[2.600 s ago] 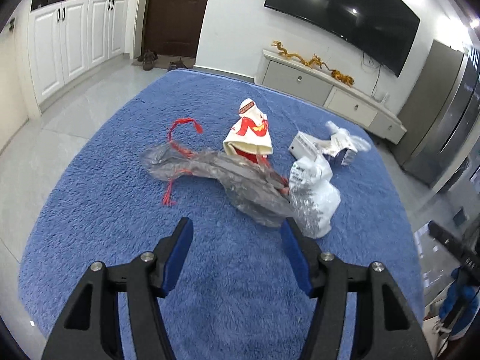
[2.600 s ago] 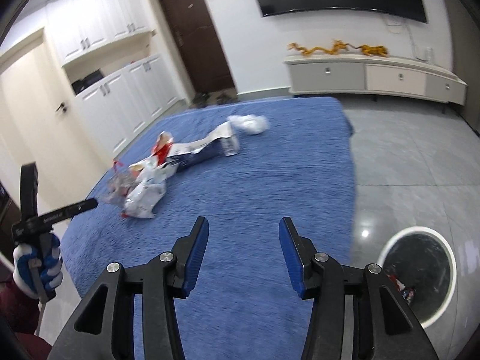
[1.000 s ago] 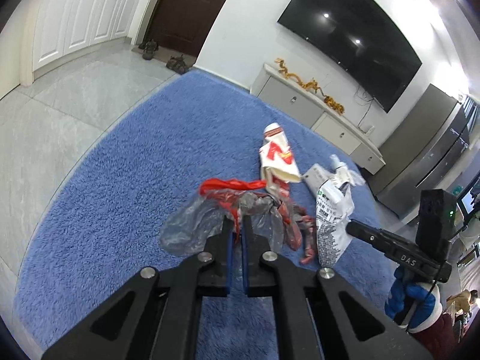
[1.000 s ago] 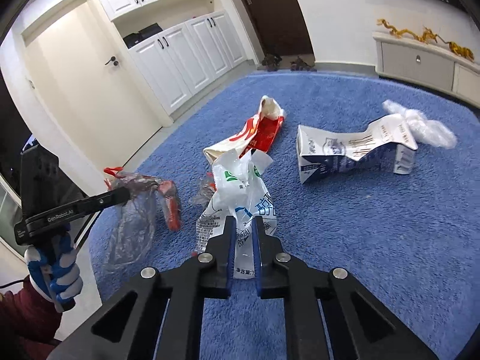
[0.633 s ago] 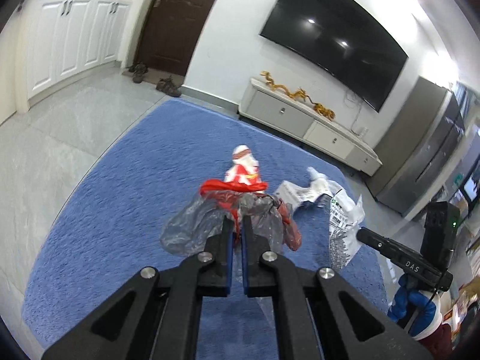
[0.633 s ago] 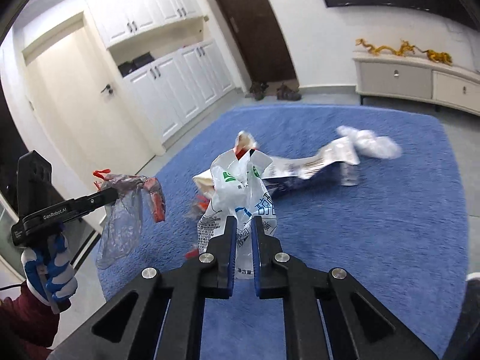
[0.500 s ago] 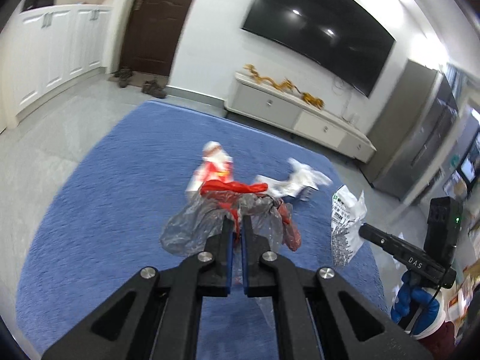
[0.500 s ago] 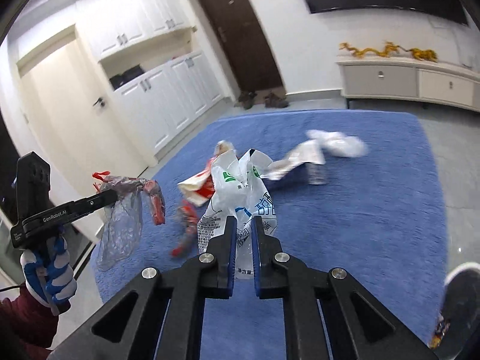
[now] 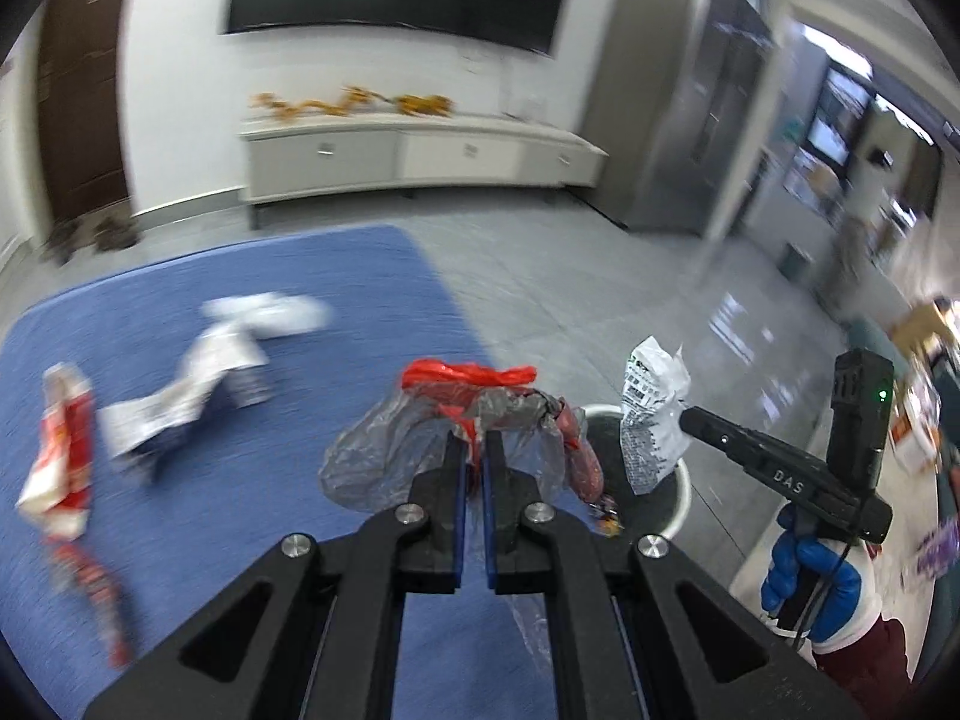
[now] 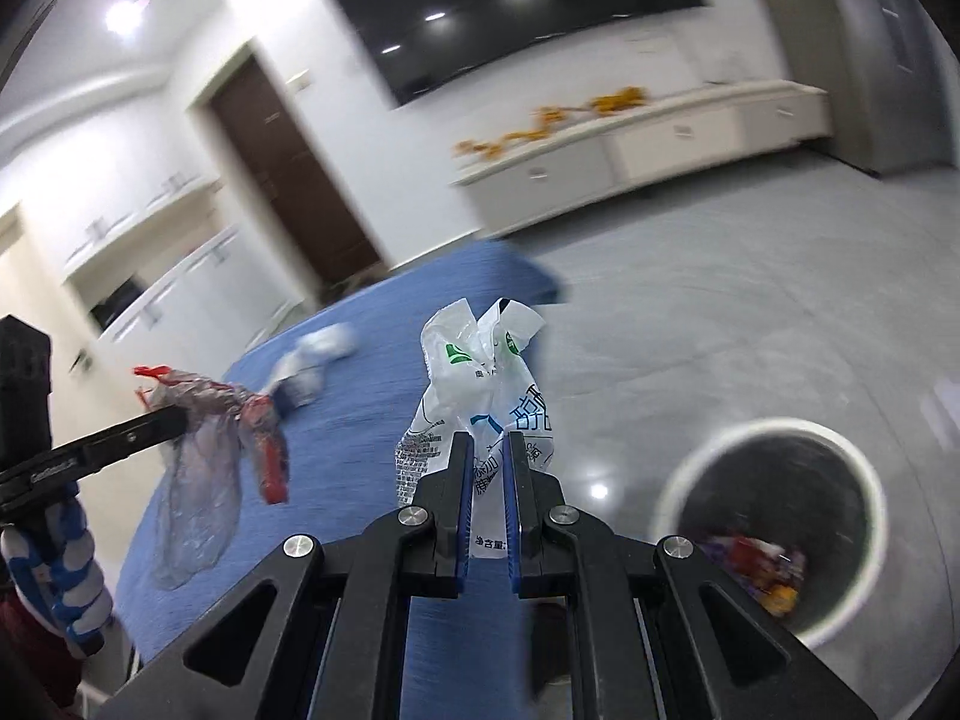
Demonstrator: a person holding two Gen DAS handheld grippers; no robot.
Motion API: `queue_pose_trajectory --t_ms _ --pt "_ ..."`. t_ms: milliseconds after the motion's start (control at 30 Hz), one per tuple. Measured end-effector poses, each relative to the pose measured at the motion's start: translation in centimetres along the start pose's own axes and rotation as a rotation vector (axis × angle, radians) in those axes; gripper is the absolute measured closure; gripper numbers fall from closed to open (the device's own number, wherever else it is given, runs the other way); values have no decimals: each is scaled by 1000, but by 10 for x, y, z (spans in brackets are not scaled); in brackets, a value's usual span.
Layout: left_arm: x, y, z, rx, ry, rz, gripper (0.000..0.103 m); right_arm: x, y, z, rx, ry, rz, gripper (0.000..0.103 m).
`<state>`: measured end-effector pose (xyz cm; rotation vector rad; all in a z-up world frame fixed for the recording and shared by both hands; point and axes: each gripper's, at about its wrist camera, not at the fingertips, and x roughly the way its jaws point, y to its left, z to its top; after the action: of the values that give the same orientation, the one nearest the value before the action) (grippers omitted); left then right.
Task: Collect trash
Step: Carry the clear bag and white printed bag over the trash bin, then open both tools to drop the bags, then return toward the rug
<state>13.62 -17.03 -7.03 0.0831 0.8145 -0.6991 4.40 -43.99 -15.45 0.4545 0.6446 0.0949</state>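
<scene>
left gripper (image 9: 474, 459) fingers pinch crumpled clear-and-red plastic bag (image 9: 420, 444); right gripper (image 10: 487, 474) fingers pinch white printed pouch (image 10: 480, 396); thin film may slip short of round white-rimmed bin (image 10: 774, 516).

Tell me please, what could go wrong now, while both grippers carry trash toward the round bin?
1. The left gripper pinches only the top of the clear plastic bag with red handles; its long loose tail may catch the white rim of the round bin and spill outside.
2. The right gripper holds the white printed plastic wrapper by a thin fold, which may slip out.
</scene>
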Motion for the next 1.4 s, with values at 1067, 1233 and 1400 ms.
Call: queue_pose_trajectory --t_ms 1067,1233,1400 --pt "120 -108 22 144 108 -14 57 -14 -140 -24 215 27 -323 66" --pt "75 -75 12 160 35 74 57 -24 -101 -17 127 18 -295 61" --pt "29 -33 1 140 -13 122 57 -37 -60 -14 52 9 -254 58"
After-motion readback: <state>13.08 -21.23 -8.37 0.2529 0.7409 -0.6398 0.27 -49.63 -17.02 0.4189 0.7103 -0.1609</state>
